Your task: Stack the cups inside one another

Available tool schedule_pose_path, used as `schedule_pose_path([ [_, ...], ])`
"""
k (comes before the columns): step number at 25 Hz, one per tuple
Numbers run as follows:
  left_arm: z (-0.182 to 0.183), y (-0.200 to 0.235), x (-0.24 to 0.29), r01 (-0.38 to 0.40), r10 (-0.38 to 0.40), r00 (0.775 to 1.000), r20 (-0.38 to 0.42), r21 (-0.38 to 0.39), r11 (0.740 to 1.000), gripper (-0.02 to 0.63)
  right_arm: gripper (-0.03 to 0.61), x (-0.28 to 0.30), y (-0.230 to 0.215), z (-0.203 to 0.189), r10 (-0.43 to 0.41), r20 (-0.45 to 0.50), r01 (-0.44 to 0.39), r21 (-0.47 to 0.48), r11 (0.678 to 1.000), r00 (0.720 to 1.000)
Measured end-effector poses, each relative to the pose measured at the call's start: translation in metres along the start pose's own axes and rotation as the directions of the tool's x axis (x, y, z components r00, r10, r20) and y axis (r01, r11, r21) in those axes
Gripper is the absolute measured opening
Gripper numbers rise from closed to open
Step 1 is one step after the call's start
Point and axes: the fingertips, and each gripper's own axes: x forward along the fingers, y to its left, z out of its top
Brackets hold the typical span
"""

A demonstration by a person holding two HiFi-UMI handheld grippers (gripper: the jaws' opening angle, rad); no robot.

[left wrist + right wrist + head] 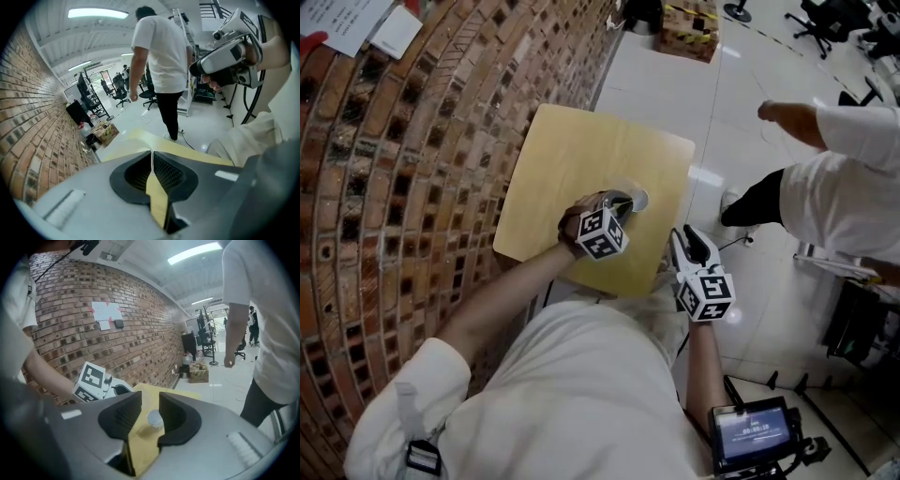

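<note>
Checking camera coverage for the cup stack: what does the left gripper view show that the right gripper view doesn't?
Only the left gripper view: the left gripper shut on a thin clear edge, apparently the rim of a transparent plastic cup.
Only the right gripper view: the right gripper with its jaws apart, and beyond them a small whitish cup standing on the yellow wooden table. It also shows white papers pinned to the wall.
Both: that table, the red brick wall and a standing person in a white shirt.
</note>
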Motion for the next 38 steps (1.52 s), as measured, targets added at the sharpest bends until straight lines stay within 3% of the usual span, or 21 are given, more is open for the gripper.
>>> schedule_pose_path([
  [9, -0.002, -0.022, 0.024, 0.098, -0.091, 0.993, -0.07, 0.11, 0.989, 0.037, 0.11, 0.004, -0.007, 0.0, -0.011, -0.012, 0.011, 0.005, 1.0, 1.0],
  [16, -0.014, -0.032, 0.042, 0.154, -0.138, 0.982, -0.129, 0.13, 0.979, 0.037, 0.11, 0.005, -0.013, -0.001, -0.012, -0.018, 0.012, 0.01, 1.0, 1.0],
  [31, -0.029, -0.044, 0.073, 0.205, -0.158, 0.963, -0.216, 0.213, 0.955, 0.037, 0.11, 0.005, -0.021, -0.013, -0.011, -0.041, 0.011, 0.017, 1.0, 0.999],
  [38, -0.033, -0.05, 0.083, 0.229, -0.176, 0.951, -0.253, 0.197, 0.953, 0.038, 0.109, 0.003, -0.03, -0.014, -0.004, -0.053, 0.005, 0.021, 1.0, 0.999],
])
